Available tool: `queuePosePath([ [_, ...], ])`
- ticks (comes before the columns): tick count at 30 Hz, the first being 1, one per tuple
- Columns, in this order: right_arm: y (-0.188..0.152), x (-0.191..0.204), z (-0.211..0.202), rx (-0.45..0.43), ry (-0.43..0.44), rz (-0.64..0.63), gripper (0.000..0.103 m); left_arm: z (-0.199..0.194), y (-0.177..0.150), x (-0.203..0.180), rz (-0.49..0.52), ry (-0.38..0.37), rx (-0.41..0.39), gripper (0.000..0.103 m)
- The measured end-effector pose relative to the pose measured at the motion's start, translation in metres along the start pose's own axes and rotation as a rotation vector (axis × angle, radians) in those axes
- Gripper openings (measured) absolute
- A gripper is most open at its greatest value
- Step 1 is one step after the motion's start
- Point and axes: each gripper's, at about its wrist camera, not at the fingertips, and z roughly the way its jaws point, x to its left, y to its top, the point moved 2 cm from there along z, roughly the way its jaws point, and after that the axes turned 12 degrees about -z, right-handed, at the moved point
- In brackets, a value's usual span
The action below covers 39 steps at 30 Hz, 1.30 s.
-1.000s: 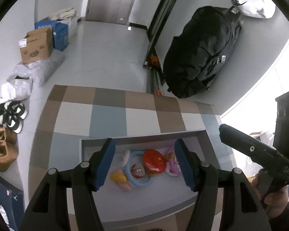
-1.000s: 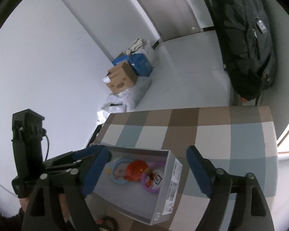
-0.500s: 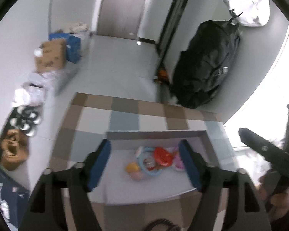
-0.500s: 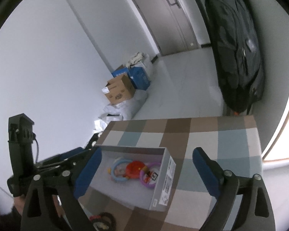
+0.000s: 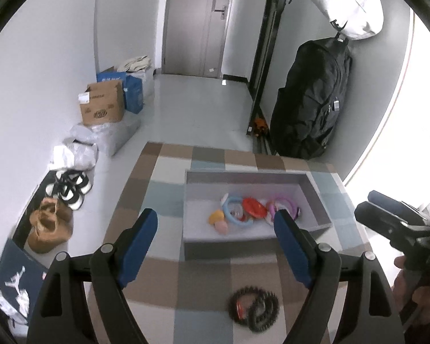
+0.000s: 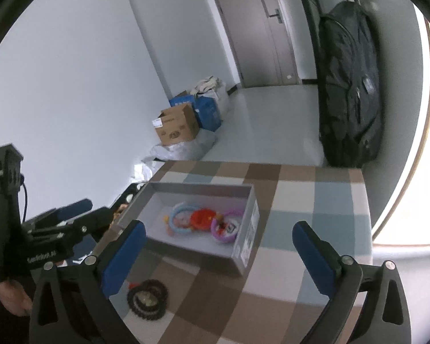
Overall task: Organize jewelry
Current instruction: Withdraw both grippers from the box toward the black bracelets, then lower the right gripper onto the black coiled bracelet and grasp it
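Grey cardboard box point(image 5: 315, 200), lid off, sits on the checked tablecloth point(image 5: 163, 169) in brown, blue and cream squares. Inside the box, bunched toward one long wall: a pale blue ring point(image 5: 234, 212), a red disc-shaped piece point(image 5: 253, 205), a purple ring point(image 5: 283, 205) and a small yellow piece point(image 5: 216, 217), all touching or overlapping. A dark beaded bracelet point(image 5: 253, 308), coiled in loops with a small red tag, lies on the cloth outside the box, on the near side. Left gripper point(image 5: 215, 225): blue-padded fingers spread wide, nothing between them, held above the cloth with the box's near wall between the tips. Right gripper point(image 6: 215, 236): jaws likewise released and empty, framing the box's near corner; bracelet just beside its left finger point(image 6: 123, 253). Floor behind: cardboard carton point(image 5: 101, 106), black bag point(image 5: 312, 100) against the wall, shoes point(image 5: 68, 189) beside the table.
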Motion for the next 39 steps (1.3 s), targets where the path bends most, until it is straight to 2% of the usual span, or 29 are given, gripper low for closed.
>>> queuePosePath([
  [4, -0.01, 0.009, -0.006, 0.023, -0.01, -0.016, 0.103, -0.006, -0.018, 0.004, -0.002, 0.003, 0.025, 0.08],
  [6, -0.016, 0.013, -0.008, 0.032, 0.004, -0.01, 0.103, -0.009, -0.022, 0.008, -0.033, -0.025, 0.054, 0.08],
  [10, -0.028, 0.027, -0.007, 0.062, 0.03, -0.029, 0.103, -0.017, -0.028, 0.015, -0.07, -0.054, 0.054, 0.08],
  [13, -0.039, 0.035, -0.004, 0.098, 0.059, -0.028, 0.103, -0.014, -0.03, 0.017, -0.098, -0.129, 0.127, 0.08],
  [16, -0.05, 0.041, 0.0, 0.133, 0.081, -0.016, 0.103, -0.013, -0.03, 0.021, -0.125, -0.18, 0.151, 0.08],
  [19, -0.057, 0.046, 0.004, 0.153, 0.112, 0.005, 0.103, -0.01, -0.031, 0.022, -0.151, -0.25, 0.213, 0.08],
  [28, -0.069, 0.078, 0.019, 0.209, 0.186, -0.071, 0.099, -0.02, -0.034, 0.04, -0.22, -0.257, 0.207, 0.08],
  [31, -0.07, 0.085, 0.026, 0.231, 0.201, -0.087, 0.093, -0.018, -0.031, 0.051, -0.261, -0.254, 0.211, 0.08],
  [35, -0.071, 0.092, 0.035, 0.248, 0.199, -0.104, 0.091, -0.015, -0.029, 0.064, -0.328, -0.269, 0.223, 0.08],
  [39, -0.069, 0.096, 0.041, 0.243, 0.196, -0.121, 0.091, -0.014, -0.027, 0.068, -0.348, -0.273, 0.223, 0.08],
])
